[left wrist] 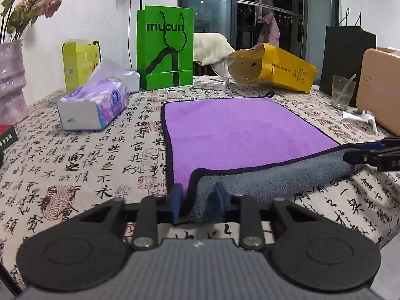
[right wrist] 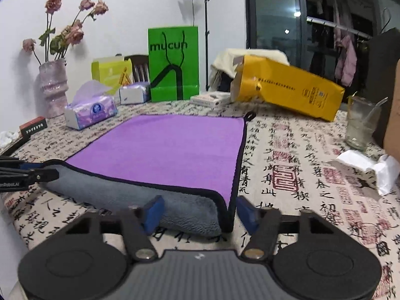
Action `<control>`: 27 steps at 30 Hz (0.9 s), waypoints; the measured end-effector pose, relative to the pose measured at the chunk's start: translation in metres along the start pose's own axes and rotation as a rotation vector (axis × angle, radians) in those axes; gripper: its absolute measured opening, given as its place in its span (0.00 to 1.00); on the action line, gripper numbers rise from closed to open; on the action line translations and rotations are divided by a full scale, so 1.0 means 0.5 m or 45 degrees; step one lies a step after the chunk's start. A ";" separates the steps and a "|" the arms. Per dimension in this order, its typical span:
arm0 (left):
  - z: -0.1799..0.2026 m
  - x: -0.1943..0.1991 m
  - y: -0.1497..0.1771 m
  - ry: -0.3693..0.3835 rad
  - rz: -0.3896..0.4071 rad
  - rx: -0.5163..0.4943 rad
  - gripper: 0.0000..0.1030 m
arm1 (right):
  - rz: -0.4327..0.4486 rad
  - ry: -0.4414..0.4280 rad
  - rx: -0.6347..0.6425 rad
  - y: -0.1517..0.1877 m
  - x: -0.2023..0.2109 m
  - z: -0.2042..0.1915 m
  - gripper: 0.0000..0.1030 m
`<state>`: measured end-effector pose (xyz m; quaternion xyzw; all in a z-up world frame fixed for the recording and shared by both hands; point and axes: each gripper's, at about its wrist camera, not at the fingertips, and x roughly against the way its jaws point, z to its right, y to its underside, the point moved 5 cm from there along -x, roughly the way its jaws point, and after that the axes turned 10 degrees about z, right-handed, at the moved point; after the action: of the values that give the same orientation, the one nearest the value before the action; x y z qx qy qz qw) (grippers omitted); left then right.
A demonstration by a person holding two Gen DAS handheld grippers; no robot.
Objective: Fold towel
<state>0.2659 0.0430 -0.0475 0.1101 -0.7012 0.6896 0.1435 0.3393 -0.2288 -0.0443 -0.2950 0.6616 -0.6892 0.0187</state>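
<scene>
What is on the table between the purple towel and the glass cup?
Nothing but tablecloth lies between the towel and the cup, seen in the right wrist view.

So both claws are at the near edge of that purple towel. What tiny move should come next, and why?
Probably close the right gripper: its fingers stand apart around the near right corner of the towel, while the left gripper already pinches the other near corner, whose grey underside is turned up. With both corners held, the edge could be lifted evenly.

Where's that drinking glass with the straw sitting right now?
The glass stands at the table's far right in both views, beside the yellow bag and behind a crumpled tissue.
</scene>
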 end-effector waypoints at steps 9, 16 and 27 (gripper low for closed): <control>0.008 -0.003 -0.025 -0.027 0.051 -0.051 0.06 | -0.047 -0.013 0.077 -0.017 -0.019 0.007 0.06; -0.001 -0.047 -0.059 -0.071 0.089 -0.025 0.06 | -0.008 -0.013 0.121 -0.055 -0.044 0.020 0.06; -0.021 -0.138 -0.117 -0.111 0.093 0.001 0.06 | -0.009 -0.010 0.164 -0.105 -0.135 0.049 0.06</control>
<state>0.3517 0.0488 -0.0169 0.1144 -0.7100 0.6893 0.0876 0.4245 -0.2162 -0.0229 -0.2983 0.6148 -0.7291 0.0379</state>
